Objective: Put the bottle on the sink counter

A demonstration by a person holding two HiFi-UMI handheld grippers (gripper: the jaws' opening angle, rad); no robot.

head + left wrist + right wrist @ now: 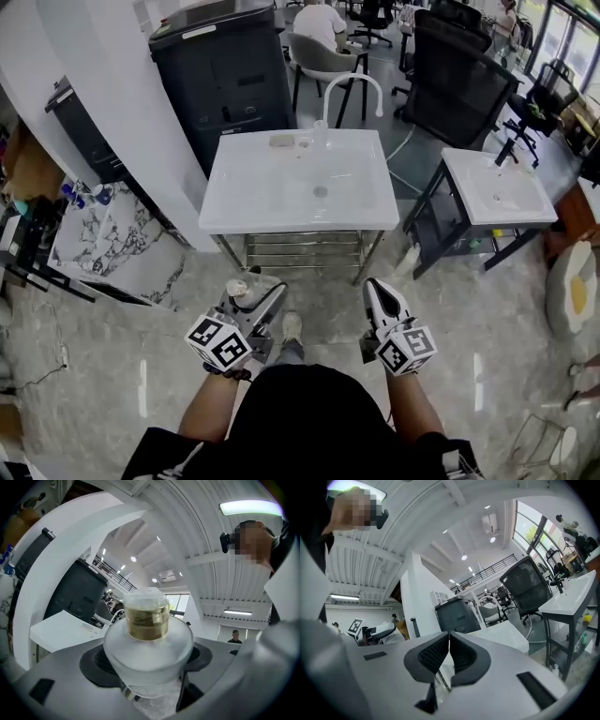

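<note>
Left gripper (253, 307) hugged the bottle (147, 644) round its fat belly, jaws wide. Right gripper (449, 656) was shut, empty. Bottle looked like heavy, slippery, breakable glass.

bottle (148, 644) in left tongs (255, 292), sink counter (281, 202) ahead, chair (317, 58) behind it

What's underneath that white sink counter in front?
Chrome rails show below the sink counter at its front edge; anything farther back is covered by the top.
</note>
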